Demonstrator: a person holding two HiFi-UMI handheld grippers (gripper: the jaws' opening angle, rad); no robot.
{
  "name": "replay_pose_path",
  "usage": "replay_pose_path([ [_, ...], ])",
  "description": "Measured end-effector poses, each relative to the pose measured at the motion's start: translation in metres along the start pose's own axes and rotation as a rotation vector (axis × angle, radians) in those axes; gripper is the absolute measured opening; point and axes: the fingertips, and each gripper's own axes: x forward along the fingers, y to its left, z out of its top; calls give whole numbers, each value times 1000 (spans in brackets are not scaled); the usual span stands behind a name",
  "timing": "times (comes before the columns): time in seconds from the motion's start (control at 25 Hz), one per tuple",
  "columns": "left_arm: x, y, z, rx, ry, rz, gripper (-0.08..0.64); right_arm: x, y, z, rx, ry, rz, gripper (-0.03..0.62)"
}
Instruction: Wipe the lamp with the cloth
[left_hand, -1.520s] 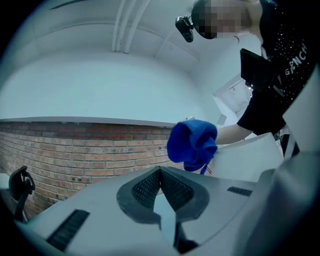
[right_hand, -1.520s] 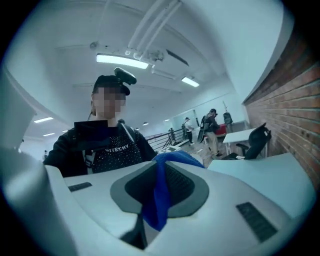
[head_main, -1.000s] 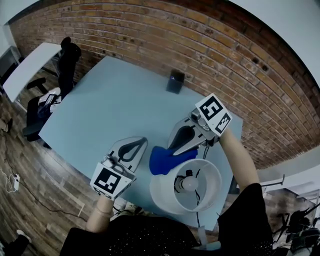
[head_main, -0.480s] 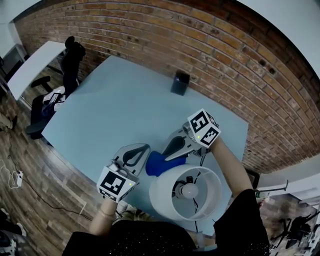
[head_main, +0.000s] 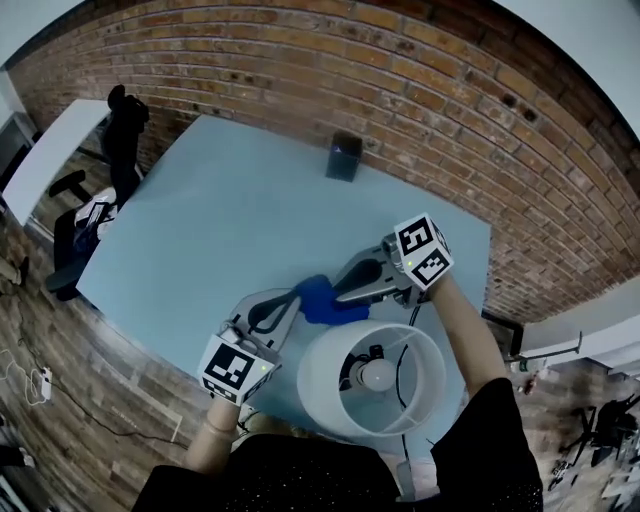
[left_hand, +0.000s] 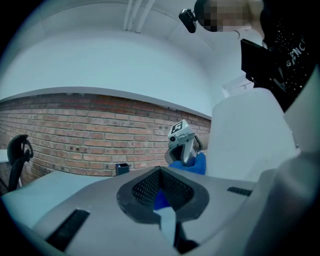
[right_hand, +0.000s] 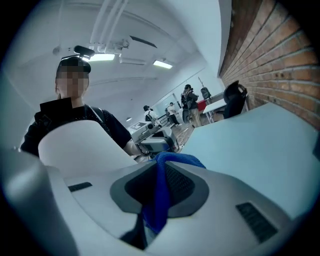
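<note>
The lamp's white shade (head_main: 325, 375) stands at the table's near edge, its bulb (head_main: 377, 375) showing inside. The shade's wall fills the right of the left gripper view (left_hand: 245, 135) and the left of the right gripper view (right_hand: 75, 145). My right gripper (head_main: 335, 297) is shut on the blue cloth (head_main: 318, 298), which hangs between its jaws (right_hand: 157, 200) just beyond the shade's far rim. My left gripper (head_main: 292, 300) is shut, its tip right at the cloth's left end. Ahead of my left gripper (left_hand: 161, 171) I see the right gripper (left_hand: 184, 145) and the cloth (left_hand: 196, 164).
A small dark box (head_main: 343, 158) stands at the far edge of the pale blue table (head_main: 220, 210), against the brick wall (head_main: 400, 60). A black office chair (head_main: 118, 130) and a white desk (head_main: 45, 145) are off to the left. People sit far behind in the right gripper view.
The right gripper has carried the cloth a little left and away from the shade's rim. The left gripper has closed in until its tip reaches the cloth.
</note>
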Motion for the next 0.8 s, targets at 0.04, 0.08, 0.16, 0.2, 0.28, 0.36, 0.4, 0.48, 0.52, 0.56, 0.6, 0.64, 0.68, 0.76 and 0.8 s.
replay_pose_path([
  [0.04, 2, 1, 9, 9, -20, -33, 9, -12, 10, 13, -17, -28, -58, 55],
  [0.08, 6, 0, 19, 19, -44, -86, 9, -24, 25, 25, -34, -60, -138, 55],
  [0.16, 15, -6, 39, 35, -95, -214, 9, -43, 64, 53, -70, -135, -328, 55],
  [0.2, 15, -9, 49, 42, -117, -264, 9, -49, 84, 71, -89, -164, -422, 55],
  [0.28, 8, -15, 69, 54, -154, -347, 9, -56, 117, 103, -96, -181, -624, 55],
  [0.36, -4, -27, 85, 62, -179, -449, 9, -65, 149, 122, -40, -205, -842, 55],
  [0.4, -11, -34, 90, 64, -187, -508, 9, -67, 166, 128, 1, -234, -945, 55],
  [0.48, -28, -45, 90, 69, -191, -610, 9, -59, 196, 136, 64, -276, -1108, 55],
  [0.52, -38, -49, 86, 74, -191, -653, 9, -45, 208, 137, 87, -280, -1175, 55],
  [0.56, -50, -53, 80, 82, -194, -690, 9, -28, 216, 136, 109, -278, -1235, 55],
  [0.6, -60, -55, 72, 88, -197, -719, 9, -8, 220, 134, 135, -274, -1292, 55],
  [0.64, -69, -57, 65, 87, -199, -738, 9, 10, 219, 130, 165, -268, -1342, 55],
  [0.68, -75, -59, 61, 77, -196, -750, 9, 24, 217, 125, 196, -263, -1384, 55],
  [0.76, -81, -64, 57, 49, -180, -762, 9, 43, 210, 116, 246, -262, -1453, 55],
  [0.8, -84, -66, 57, 42, -173, -767, 9, 50, 205, 111, 262, -260, -1489, 55],
])
